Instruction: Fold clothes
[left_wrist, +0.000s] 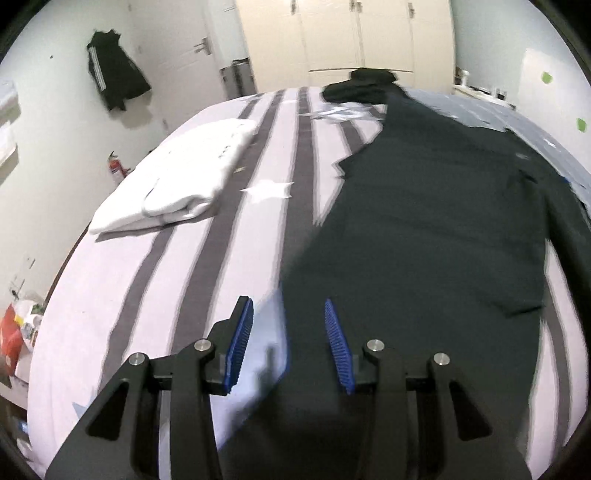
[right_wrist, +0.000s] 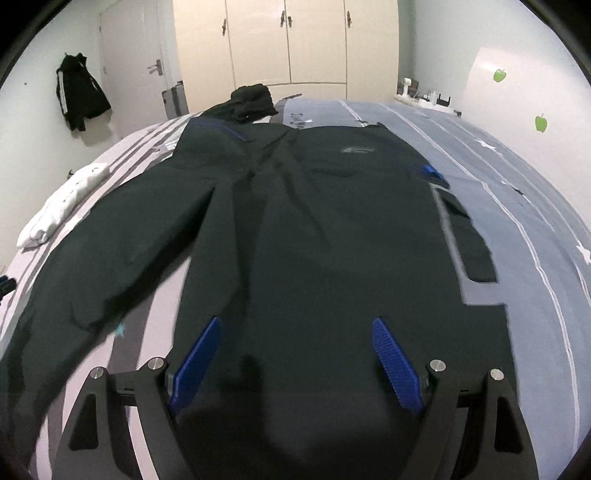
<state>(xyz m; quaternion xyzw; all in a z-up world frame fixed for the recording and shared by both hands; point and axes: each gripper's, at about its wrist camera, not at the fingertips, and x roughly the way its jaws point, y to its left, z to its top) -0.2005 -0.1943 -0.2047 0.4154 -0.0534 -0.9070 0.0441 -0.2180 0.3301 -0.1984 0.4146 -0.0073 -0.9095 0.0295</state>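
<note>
A dark long-sleeved top (right_wrist: 314, 229) lies spread flat on the bed, front up, with a small grey logo on the chest and both sleeves laid out to the sides. It fills the right half of the left wrist view (left_wrist: 424, 221). My left gripper (left_wrist: 289, 306) is open and empty, hovering over the top's left edge near the hem. My right gripper (right_wrist: 297, 325) is open wide and empty, above the lower middle of the top.
A folded white garment (left_wrist: 184, 181) lies on the striped bed cover (left_wrist: 177, 280), left of the top; it also shows in the right wrist view (right_wrist: 62, 203). A crumpled black garment (right_wrist: 253, 98) sits at the bed's far end. Wardrobes, a door and a hanging jacket (left_wrist: 114, 79) stand beyond.
</note>
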